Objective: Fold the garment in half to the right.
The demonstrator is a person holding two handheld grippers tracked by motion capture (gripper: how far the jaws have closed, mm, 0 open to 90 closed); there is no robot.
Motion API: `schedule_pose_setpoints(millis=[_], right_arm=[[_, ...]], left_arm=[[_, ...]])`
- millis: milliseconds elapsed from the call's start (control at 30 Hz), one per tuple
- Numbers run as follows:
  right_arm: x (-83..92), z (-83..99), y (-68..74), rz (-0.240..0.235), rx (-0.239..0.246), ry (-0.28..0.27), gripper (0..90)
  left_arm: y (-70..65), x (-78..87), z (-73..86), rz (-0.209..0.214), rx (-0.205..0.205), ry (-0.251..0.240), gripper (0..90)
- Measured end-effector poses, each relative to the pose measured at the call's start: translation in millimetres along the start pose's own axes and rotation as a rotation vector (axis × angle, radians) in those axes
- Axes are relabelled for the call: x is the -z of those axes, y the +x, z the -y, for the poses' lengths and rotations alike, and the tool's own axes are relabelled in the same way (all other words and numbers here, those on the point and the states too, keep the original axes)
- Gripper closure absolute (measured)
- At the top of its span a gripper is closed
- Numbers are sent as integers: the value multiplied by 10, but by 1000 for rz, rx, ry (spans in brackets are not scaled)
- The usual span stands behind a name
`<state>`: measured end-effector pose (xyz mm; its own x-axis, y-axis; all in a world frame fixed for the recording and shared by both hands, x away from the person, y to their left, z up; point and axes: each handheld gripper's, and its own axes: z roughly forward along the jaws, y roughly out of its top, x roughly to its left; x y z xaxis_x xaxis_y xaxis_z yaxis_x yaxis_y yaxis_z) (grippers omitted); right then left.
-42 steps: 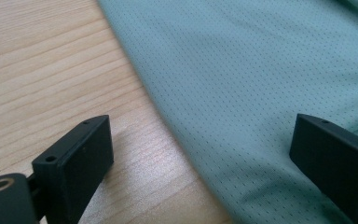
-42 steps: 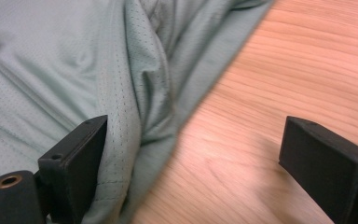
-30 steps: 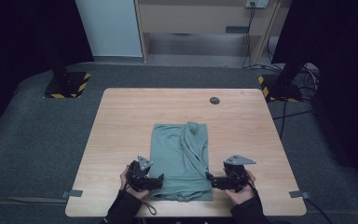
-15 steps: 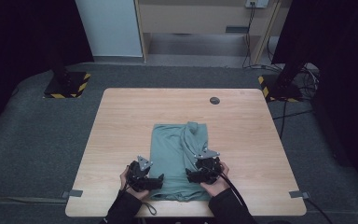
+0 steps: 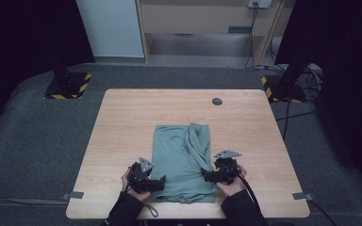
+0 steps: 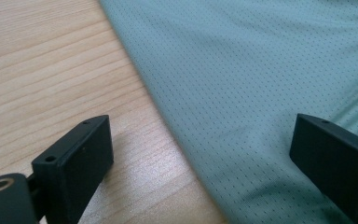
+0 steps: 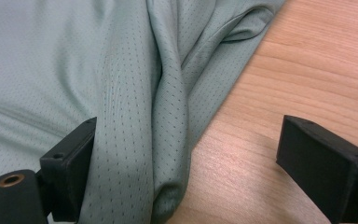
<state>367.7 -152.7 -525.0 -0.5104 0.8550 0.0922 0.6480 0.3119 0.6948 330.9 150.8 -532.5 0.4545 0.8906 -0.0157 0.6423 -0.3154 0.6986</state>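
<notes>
A grey-green mesh shirt [image 5: 181,155] lies folded on the wooden table [image 5: 122,122], with a rumpled fold along its right side [image 7: 168,93]. My left gripper [image 5: 156,182] rests at the shirt's near-left edge. It is open, and its jaws straddle the cloth's edge [image 6: 168,116] without pressing it [image 6: 200,158]. My right gripper [image 5: 207,176] sits at the near-right edge, open. One of its jaws is over the cloth and the other over bare wood [image 7: 186,168]. Its jaws have just opened a little further, and the rolled fold lies loose between them.
A small dark round disc [image 5: 217,101] lies near the table's far edge. Black stands with yellow-striped bases [image 5: 68,84] [image 5: 283,89] sit on the grey floor beyond the table. The table's front edge runs just under both hands.
The right gripper swung left over the shirt's right side, then came back right to the cloth's edge, a little lower. The left gripper has stayed put.
</notes>
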Motion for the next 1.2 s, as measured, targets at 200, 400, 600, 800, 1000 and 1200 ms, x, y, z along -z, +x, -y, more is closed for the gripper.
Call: schedule_pose_setpoints(millis=[200, 400, 600, 800, 1000, 1200], right_arm=[[94, 27, -148, -5, -50, -18, 118], [189, 66, -308, 19, -88, -30, 124], [326, -8, -239, -12, -77, -86, 137], [385, -185, 108, -140, -28, -130, 142], [160, -321, 527, -262, 34, -101, 147], [-119, -319, 655, -283, 31, -39, 153]], left_arm=[[1, 0, 0, 0, -1, 0, 50], [1, 0, 0, 0, -1, 0, 50], [1, 1, 1, 0, -1, -1, 50], [-2, 2, 5, -1, 1, -2, 50], [0, 1, 8, 0, 1, -6, 50], [2, 0, 10, 2, -1, -8, 50]])
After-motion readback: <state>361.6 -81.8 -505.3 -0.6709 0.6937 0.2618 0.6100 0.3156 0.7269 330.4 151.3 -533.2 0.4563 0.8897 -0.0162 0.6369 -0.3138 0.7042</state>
